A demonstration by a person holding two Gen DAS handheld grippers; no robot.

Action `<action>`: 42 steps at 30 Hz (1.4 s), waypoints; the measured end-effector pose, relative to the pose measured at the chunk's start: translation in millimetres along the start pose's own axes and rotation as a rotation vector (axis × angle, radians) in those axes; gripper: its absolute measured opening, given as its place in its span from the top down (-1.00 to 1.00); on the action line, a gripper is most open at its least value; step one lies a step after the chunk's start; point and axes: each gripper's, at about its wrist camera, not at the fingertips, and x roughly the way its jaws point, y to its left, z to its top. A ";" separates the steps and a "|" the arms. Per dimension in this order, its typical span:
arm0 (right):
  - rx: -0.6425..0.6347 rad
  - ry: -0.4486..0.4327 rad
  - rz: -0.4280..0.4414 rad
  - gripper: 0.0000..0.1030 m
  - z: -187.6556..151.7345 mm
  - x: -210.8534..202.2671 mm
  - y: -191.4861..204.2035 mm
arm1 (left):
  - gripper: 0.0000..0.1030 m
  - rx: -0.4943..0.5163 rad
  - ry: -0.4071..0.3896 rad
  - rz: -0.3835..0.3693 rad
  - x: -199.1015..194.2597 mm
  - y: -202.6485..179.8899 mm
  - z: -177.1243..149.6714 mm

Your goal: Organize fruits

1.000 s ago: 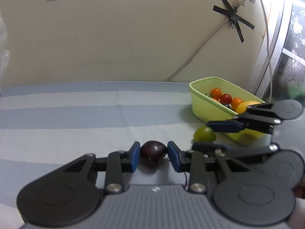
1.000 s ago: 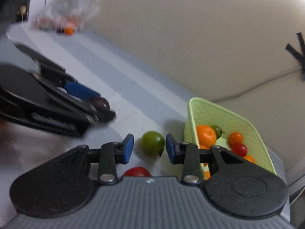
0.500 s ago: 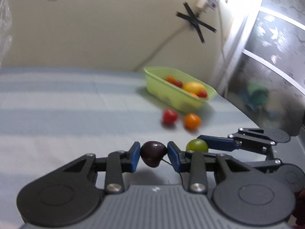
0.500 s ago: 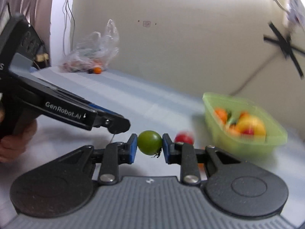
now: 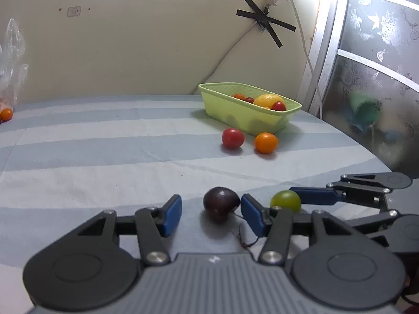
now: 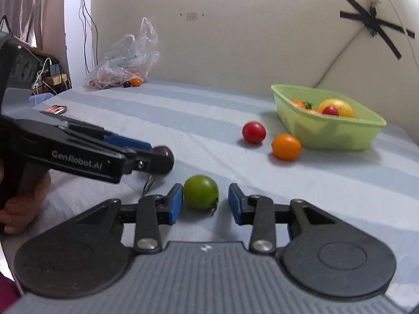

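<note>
Two tools just opened, my left tool (image 5: 210,213) apart around dark purple fruit (image 5: 220,204) lying on striped bed (image 5: 104,141), my right tool (image 6: 205,204) apart around green tomato (image 6: 200,193), green basket (image 6: 335,136) well beyond.

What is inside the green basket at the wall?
In the green basket lie a large yellow fruit, a red tomato and orange tomatoes. Its near wall covers whatever lies deeper, so no full count is possible.

Black grippers, blue fingers (image 6: 175,204), silver screws, white "GenRobot.AI" lettering.
</note>
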 end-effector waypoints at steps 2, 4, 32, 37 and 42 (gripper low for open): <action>0.015 -0.004 0.007 0.14 -0.9 -1.2 -2.6 | -0.01 -0.003 -0.002 -0.001 -0.5 0.1 -0.2; 0.016 -0.004 0.014 0.11 -1.4 -1.1 -2.2 | -0.03 -0.010 -0.003 -0.011 -0.4 1.7 -0.4; -0.015 0.002 0.006 0.02 -2.3 0.1 2.6 | -0.09 -0.027 -0.009 -0.035 0.3 4.9 -0.4; -0.014 0.002 0.005 0.02 -2.4 -0.1 2.9 | -0.10 -0.027 -0.009 -0.035 0.2 5.1 -0.3; -0.014 0.001 0.007 0.02 -2.3 -0.2 2.4 | -0.11 -0.027 -0.009 -0.034 0.4 4.8 -0.6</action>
